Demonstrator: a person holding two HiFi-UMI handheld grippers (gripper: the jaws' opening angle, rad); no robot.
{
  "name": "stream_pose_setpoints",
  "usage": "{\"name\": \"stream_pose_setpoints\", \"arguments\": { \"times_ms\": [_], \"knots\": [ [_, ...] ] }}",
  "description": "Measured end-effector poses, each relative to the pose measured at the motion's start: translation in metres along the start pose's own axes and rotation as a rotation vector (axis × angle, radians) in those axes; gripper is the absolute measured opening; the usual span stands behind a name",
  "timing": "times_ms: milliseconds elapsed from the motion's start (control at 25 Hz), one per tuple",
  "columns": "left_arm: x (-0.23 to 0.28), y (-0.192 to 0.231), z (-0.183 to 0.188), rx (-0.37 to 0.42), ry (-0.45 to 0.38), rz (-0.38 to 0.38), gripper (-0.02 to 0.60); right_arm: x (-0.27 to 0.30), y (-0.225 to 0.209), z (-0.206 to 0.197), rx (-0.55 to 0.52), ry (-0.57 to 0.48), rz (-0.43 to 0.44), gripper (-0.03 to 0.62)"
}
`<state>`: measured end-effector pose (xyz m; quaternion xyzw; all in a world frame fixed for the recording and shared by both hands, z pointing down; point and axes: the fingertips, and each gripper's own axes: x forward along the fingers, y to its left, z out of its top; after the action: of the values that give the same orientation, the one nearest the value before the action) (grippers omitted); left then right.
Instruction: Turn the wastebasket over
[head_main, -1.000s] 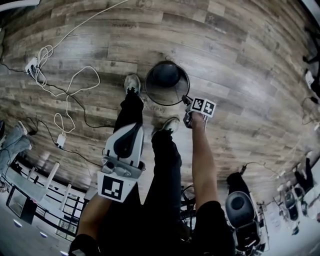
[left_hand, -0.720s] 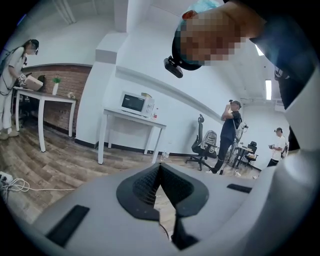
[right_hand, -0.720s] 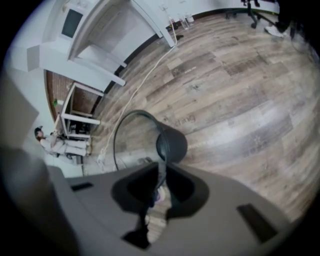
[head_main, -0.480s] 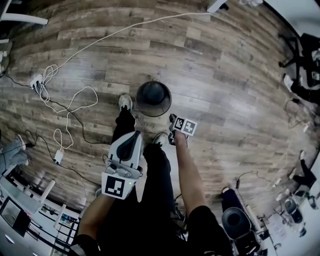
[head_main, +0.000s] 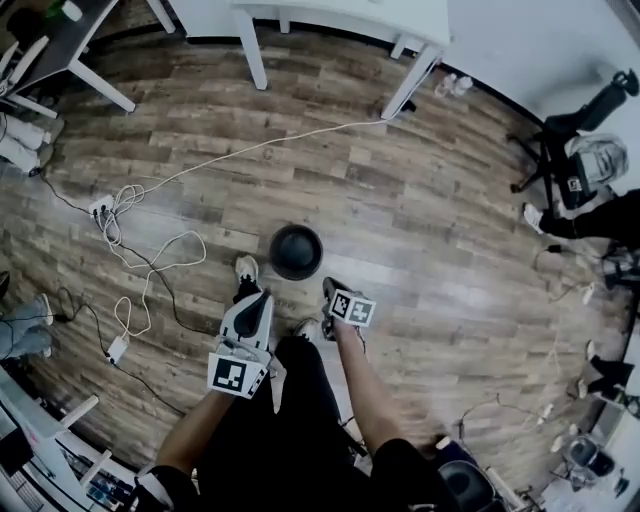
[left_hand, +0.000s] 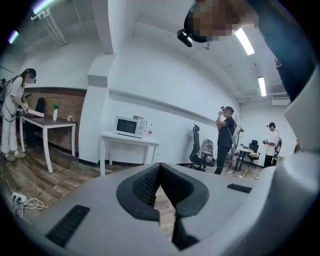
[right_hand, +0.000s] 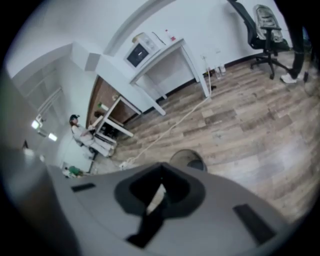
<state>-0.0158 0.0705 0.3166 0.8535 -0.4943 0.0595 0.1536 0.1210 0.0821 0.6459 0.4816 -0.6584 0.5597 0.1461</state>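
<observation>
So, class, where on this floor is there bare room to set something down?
Bare boards stretch right of the wastebasket toward the office chair. Left is crowded: looped white cables and a power strip. A long cable runs to the white table.

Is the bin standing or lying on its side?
Standing: seen from above, the wastebasket is a full circle. Which end is up, cannot tell.

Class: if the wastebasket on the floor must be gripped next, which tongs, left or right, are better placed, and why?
Right, likely: the right tongs angle down at the wastebasket, which their view shows; the left tongs face level across the room. Both are shut.
</observation>
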Motion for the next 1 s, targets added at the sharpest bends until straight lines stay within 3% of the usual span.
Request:
{"name": "stream_pose_setpoints", "arguments": {
  "times_ms": [280, 560, 680, 880, 1000],
  "knots": [
    [-0.044, -0.010, 0.069, 0.033, -0.053, 0.031, 0.033, -0.090, 0.077, 0.033, -0.033, -0.109, 0.098, 0.032],
    [-0.081, 0.004, 0.099, 0.069, -0.051, 0.034, 0.032, -0.163, 0.162, 0.050, -0.079, -0.218, 0.173, 0.032],
    [-0.096, 0.015, 0.107, 0.065, -0.047, 0.023, 0.032, -0.194, 0.195, 0.060, -0.153, -0.293, 0.149, 0.032],
    [-0.117, 0.027, 0.135, 0.056, -0.065, -0.005, 0.033, -0.245, 0.248, 0.077, -0.304, -0.429, 0.030, 0.032],
    [-0.126, 0.032, 0.156, 0.071, -0.087, -0.014, 0.033, -0.270, 0.283, 0.084, -0.338, -0.486, 0.036, 0.032]
  ]
}}
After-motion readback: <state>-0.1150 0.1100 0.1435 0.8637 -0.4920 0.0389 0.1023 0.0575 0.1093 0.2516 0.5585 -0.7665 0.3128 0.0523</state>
